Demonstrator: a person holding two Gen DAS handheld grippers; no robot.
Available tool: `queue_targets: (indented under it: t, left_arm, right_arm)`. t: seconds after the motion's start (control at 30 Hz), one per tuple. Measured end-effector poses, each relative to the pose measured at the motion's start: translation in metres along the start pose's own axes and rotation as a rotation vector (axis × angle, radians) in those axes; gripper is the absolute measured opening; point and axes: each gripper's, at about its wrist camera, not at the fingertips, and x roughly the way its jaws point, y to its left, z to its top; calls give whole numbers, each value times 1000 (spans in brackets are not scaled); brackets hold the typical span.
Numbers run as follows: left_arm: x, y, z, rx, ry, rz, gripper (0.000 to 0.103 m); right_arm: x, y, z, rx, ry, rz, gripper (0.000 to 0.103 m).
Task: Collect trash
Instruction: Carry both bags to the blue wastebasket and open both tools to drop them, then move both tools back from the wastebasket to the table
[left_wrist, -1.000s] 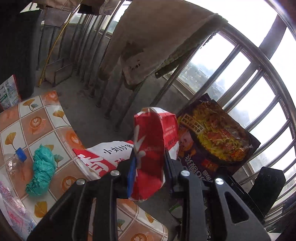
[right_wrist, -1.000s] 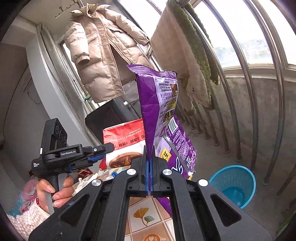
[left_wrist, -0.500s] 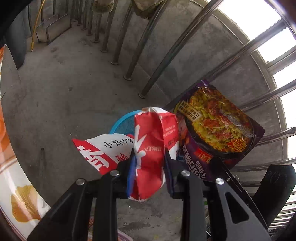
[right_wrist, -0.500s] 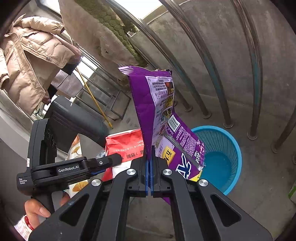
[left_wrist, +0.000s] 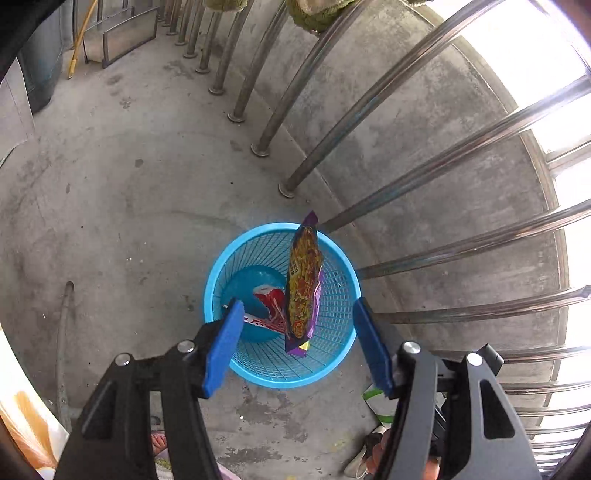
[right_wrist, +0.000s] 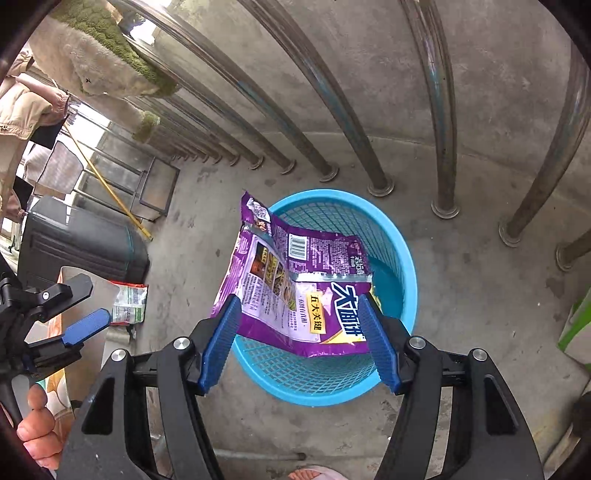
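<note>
Purple wrapper (right_wrist: 295, 291) hangs free over the blue basket (right_wrist: 402, 258); red wrapper (left_wrist: 267, 306) lies inside. Left claw (left_wrist: 299, 343) and right claw (right_wrist: 299, 339) are both opening, gripping nothing. Advise holding above the rim until the wrapper drops clear.

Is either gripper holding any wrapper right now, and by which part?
Nothing held. Both sets of jaws are opening; the purple wrapper and red wrapper are dropping into the blue basket.

Red wrapper (left_wrist: 266, 308) partly hidden behind purple packet (left_wrist: 303, 291) — basket (left_wrist: 334, 369) floor half covered.
</note>
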Motion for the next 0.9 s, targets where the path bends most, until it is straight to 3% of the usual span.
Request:
queue_targets:
  t: [0.1, 0.2, 0.37, 0.47, 0.7, 0.9]
  left_arm:
    - [-41, -7, -3, 47, -68, 15, 63]
    - [-84, -9, -14, 108, -116, 35, 65]
    - [-147, 2, -45, 186, -156, 80, 67]
    - [-180, 18, -65, 213, -196, 115, 67]
    - [-237, 66, -105, 162, -270, 147, 67]
    - [-253, 96, -129, 111, -301, 166, 67]
  right_arm:
    - [33, -40, -5, 140, 90, -79, 61]
    - [54, -60, -11, 206, 146, -97, 48]
    - [95, -69, -15, 205, 229, -94, 33]
    - [111, -68, -20, 196, 262, -95, 14]
    - [96, -85, -15, 286, 163, -121, 11]
    - [78, -110, -12, 343, 98, -144, 10]
